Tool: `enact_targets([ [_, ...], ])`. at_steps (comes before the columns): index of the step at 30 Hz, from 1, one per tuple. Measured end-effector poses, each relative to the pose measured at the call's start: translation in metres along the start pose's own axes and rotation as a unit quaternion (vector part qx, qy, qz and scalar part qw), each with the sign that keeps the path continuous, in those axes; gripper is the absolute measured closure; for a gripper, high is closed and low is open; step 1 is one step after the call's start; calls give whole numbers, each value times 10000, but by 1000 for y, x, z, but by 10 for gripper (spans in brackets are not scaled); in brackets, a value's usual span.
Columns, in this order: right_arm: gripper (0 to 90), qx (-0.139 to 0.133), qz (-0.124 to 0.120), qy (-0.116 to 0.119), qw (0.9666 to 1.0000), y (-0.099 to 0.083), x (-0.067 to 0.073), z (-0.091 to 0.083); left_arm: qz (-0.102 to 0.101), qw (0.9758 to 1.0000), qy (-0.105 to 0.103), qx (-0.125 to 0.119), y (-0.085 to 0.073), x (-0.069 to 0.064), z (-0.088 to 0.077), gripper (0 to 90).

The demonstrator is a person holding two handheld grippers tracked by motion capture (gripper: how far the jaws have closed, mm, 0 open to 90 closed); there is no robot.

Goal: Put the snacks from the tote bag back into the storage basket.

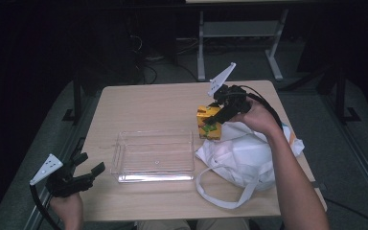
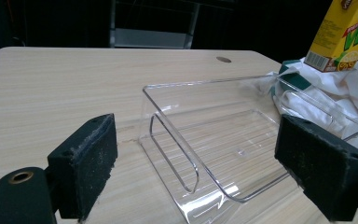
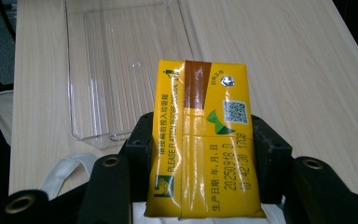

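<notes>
High view: your right gripper [image 1: 216, 120] is clamped on the yellow drink carton [image 1: 208, 122], held in the air just above the white bag [image 1: 242, 155] at the table's right. The clear tray [image 1: 154, 156] sits empty at mid-table. Your left gripper [image 1: 84, 173] waits spread wide and empty near the tray's left end. My judgement: the carton is out of the bag and the carry to the tray is in hand; next you need a short move leftward, then a lowering into the tray before release.

Left gripper view: the jaws stand wide apart with nothing between them, facing the tray's short wall [image 2: 168, 140]; the carton hangs beyond, over the bag.

Right gripper view: the jaws grip the carton across its narrow sides. It looks undented, glossy yellow, with a brown strip, a date stamp and a square code.
</notes>
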State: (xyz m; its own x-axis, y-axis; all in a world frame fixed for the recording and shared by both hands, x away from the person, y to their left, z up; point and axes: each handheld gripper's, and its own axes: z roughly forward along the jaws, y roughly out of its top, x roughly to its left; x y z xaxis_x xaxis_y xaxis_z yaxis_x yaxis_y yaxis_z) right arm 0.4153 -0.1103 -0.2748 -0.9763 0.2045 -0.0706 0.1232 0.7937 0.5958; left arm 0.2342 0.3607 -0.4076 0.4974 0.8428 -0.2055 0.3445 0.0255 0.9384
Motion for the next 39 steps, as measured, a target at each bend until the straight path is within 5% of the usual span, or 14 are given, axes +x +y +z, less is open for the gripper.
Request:
enact_targets([
  [39, 511, 32, -346, 403, 9986, 48, 0, 48, -4, 10000, -8, -29, 0, 0, -1, 124],
])
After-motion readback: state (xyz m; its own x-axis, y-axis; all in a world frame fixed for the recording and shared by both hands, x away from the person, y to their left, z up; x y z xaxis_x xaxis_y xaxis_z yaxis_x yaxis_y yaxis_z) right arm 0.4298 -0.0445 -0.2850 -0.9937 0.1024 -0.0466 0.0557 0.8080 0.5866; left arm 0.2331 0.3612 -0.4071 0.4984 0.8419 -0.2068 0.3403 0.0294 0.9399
